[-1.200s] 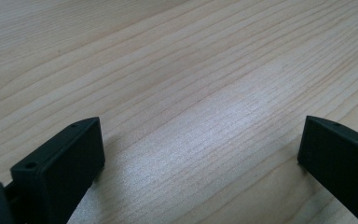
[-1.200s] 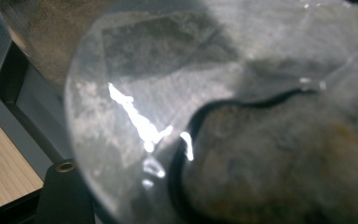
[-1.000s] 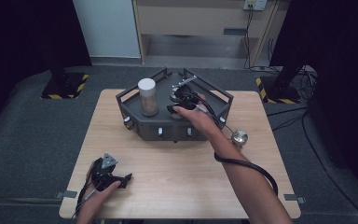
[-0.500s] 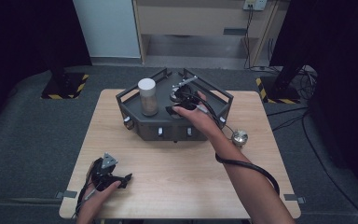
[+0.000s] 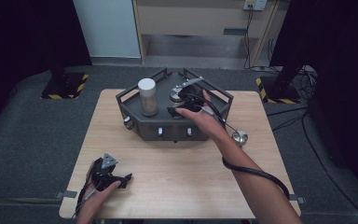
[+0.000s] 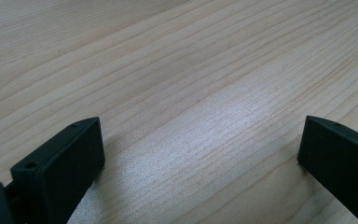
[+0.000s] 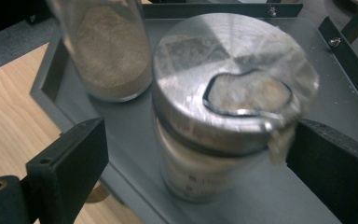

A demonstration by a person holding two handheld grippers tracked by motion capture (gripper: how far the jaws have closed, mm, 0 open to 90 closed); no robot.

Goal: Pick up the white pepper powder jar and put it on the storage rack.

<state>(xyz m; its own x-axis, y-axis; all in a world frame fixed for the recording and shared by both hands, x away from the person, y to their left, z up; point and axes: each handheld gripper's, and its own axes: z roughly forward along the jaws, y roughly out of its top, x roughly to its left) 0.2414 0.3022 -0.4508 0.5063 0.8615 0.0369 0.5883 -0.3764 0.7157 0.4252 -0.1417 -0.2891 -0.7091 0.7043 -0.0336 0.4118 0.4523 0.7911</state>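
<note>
A dark grey tray [image 5: 140, 128] stands at the back of the wooden table. On it are a glass jar of tan powder [image 5: 148, 97] [image 7: 106, 51] and a shorter jar with a metal top [image 5: 176, 95] [image 7: 200, 154]. A spoon [image 5: 189, 83] lies across that top, its bowl [image 7: 248, 94] holding pale powder. My right gripper [image 5: 181, 110] [image 7: 200, 175] is open, with one jaw on each side of the metal-topped jar and neither pressing it. My left gripper [image 5: 108, 175] [image 6: 200, 158] rests open on the table's near left, with bare wood between its jaws.
A round metal lid [image 5: 239, 136] lies on the table to the right of the tray. The tray has knobs [image 5: 160, 132] on its front and raised rails at the back. The right gripper's cable [image 5: 256, 172] loops along the forearm.
</note>
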